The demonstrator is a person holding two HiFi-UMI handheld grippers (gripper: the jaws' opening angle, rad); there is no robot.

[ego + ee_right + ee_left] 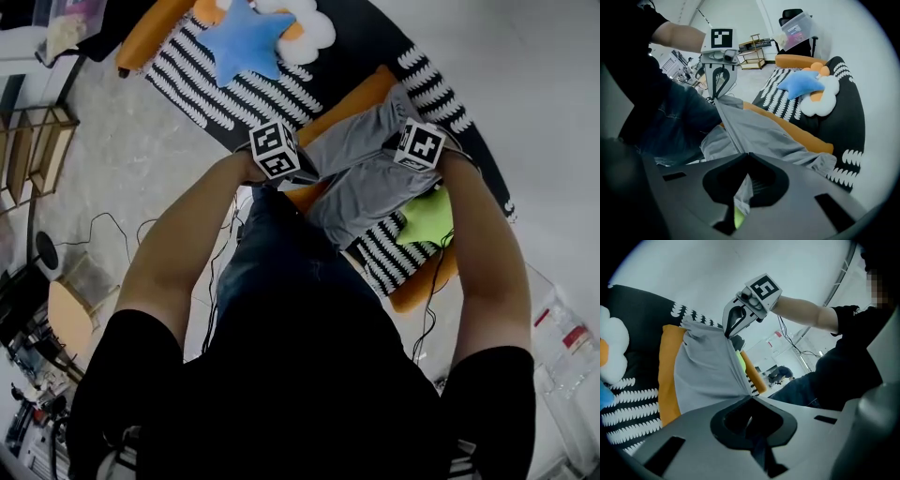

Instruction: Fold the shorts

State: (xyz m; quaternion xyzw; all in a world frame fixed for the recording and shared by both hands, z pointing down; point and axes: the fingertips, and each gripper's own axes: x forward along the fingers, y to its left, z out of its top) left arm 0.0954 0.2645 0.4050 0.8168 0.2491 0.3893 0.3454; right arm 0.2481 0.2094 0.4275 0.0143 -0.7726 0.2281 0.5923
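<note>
Grey shorts point(361, 167) hang stretched between my two grippers above a black, white-patterned mat point(370, 33) with an orange border. My left gripper point(302, 174) is shut on one corner of the shorts point(705, 373), and the cloth runs into its jaws point(749, 398). The right gripper point(401, 150) is shut on the other corner, with grey cloth point(761, 133) bunched between its jaws point(746, 155). Each gripper shows in the other's view, the right gripper point(727, 335) and the left gripper point(715, 97) both pinching the taut upper edge. The lower part of the shorts drapes onto the mat.
A blue star cushion point(246, 42) and a white cloud cushion point(309, 30) lie at the mat's far end. A green item point(427, 217) sits under the shorts near the right arm. Cables point(112, 225) trail on the floor, and a shelf point(37, 141) stands at left.
</note>
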